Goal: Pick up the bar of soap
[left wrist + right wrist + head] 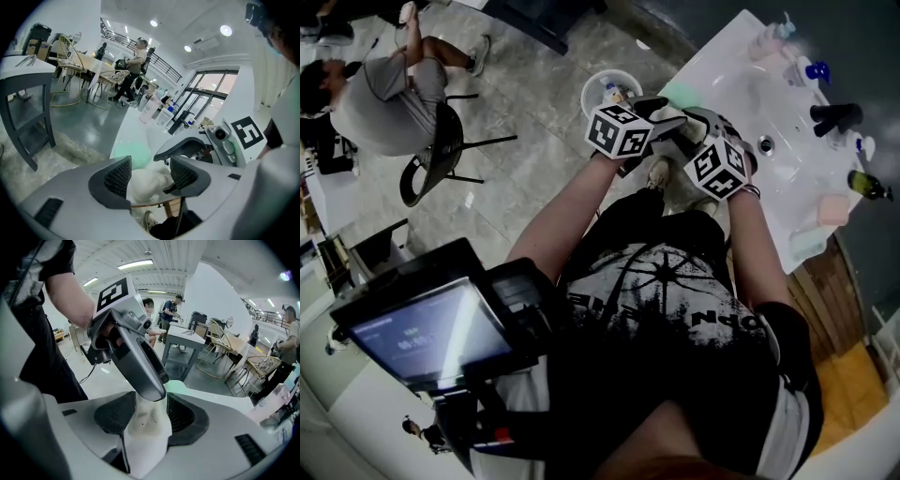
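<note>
Between the pads of my right gripper [151, 412] a white bar of soap [146, 432] stands upright, and the gripper is shut on it. My left gripper [151, 171] comes in from the other side; its jaws stand wide around the soap's [146, 183] far end. One left finger [140, 364] lies over the bar's top. In the head view both grippers, left [668, 117] and right [692, 127], meet just off the near corner of the white sink counter [741, 84], above the floor. A pale green patch [680, 94] lies on that corner.
On the counter stand a black tap [836, 114], pale bottles [769, 42], a dark bottle [865, 185] and a pink block [832, 208]. A white bucket [609, 92] sits on the floor beyond the grippers. A seated person [384, 98] is at the far left.
</note>
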Motion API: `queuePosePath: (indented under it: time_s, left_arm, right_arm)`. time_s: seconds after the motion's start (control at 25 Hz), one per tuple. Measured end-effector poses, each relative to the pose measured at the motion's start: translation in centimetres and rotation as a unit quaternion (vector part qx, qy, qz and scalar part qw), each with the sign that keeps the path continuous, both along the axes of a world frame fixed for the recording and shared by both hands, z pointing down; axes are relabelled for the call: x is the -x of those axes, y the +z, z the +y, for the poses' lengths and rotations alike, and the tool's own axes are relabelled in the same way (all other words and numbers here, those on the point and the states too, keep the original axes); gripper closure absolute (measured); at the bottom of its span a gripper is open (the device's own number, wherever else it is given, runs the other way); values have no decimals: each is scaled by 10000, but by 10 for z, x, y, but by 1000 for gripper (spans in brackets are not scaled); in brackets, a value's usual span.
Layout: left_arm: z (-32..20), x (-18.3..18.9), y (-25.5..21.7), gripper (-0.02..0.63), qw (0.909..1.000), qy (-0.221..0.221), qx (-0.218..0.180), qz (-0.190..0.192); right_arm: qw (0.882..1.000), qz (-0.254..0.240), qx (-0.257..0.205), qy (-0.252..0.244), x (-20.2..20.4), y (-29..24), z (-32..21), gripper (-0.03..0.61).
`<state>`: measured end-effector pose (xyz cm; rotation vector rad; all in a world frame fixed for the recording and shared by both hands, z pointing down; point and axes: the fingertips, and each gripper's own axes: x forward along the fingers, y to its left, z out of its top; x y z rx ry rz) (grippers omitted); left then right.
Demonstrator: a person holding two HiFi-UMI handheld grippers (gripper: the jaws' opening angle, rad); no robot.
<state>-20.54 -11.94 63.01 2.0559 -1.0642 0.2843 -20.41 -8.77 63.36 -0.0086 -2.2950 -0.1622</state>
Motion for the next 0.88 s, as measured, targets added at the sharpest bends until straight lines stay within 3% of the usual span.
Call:
queuePosePath:
  time_s: [0.44, 0.68, 0.88]
  left_arm:
    - [-14, -6, -54, 371, 9982, 56, -595, 35]
    - [-15, -19, -92, 474, 9944, 144, -1045, 31]
    - [-17, -47, -126, 577, 9851, 624, -1590, -192]
  right_arm:
    - [9985, -257, -298, 390, -12, -48, -18, 380]
    - [9937, -665, -378, 821, -31, -83, -28, 455]
    - [9844, -926, -569, 1387, -64, -118, -43, 512]
